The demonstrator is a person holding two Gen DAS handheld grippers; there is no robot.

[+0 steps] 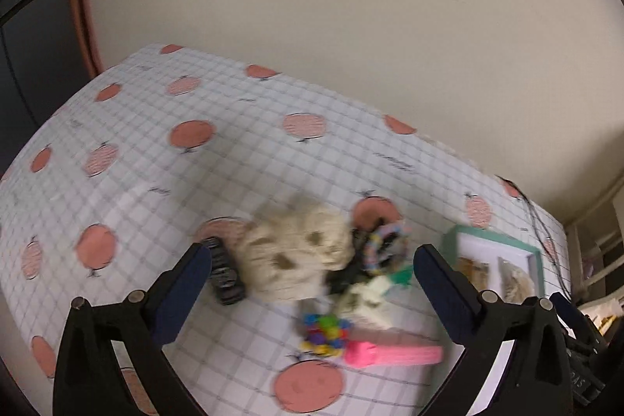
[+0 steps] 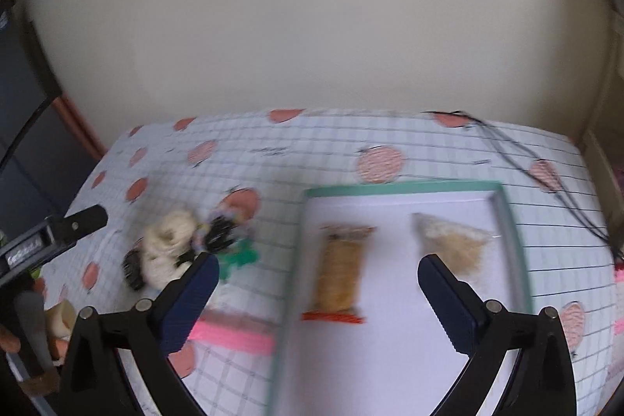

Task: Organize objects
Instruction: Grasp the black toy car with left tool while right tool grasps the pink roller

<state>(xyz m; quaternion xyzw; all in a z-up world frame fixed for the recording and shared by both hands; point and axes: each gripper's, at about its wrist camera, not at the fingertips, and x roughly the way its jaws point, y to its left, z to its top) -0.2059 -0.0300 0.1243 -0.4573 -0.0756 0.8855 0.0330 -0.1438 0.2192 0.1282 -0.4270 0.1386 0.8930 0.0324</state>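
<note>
We are holding both grippers over a table (image 1: 163, 158) with a checked, peach-printed cloth, and the sorting is looking partly done, in our judgement. The green-rimmed tray (image 2: 401, 186) is already carrying two things: a wrapped bar (image 2: 341, 271) lying toward its 9 o'clock side and a clear bag (image 2: 454, 240) of something pale toward 2 o'clock, the two apart from each other. Still waiting outside is the pile (image 1: 312, 260), sitting at the tray's 9 o'clock: a cream knitted piece (image 1: 296, 252), a black clip (image 1: 224, 271) touching it at its 8 o'clock, a pastel ring (image 1: 384, 244) at its 3 o'clock, a bright bead cluster (image 1: 323, 334) and a pink stick (image 1: 394, 353) nearer to us; the blur is hiding finer detail. We are keeping the left gripper (image 1: 312, 260) spread wide and empty, framing the pile, and the right gripper (image 2: 318, 271) equally wide and empty, straddling the tray's near-left part. For room, the cloth toward 10 and 12 o'clock from the pile is lying bare up to the wall (image 1: 351, 26), and the tray's middle and near floor are staying free. We are minding a thin black cable (image 2: 546, 166) trailing at the tray's 2 o'clock corner, the table edge falling away at 9 o'clock, and the tray rim between pile and floor.
</note>
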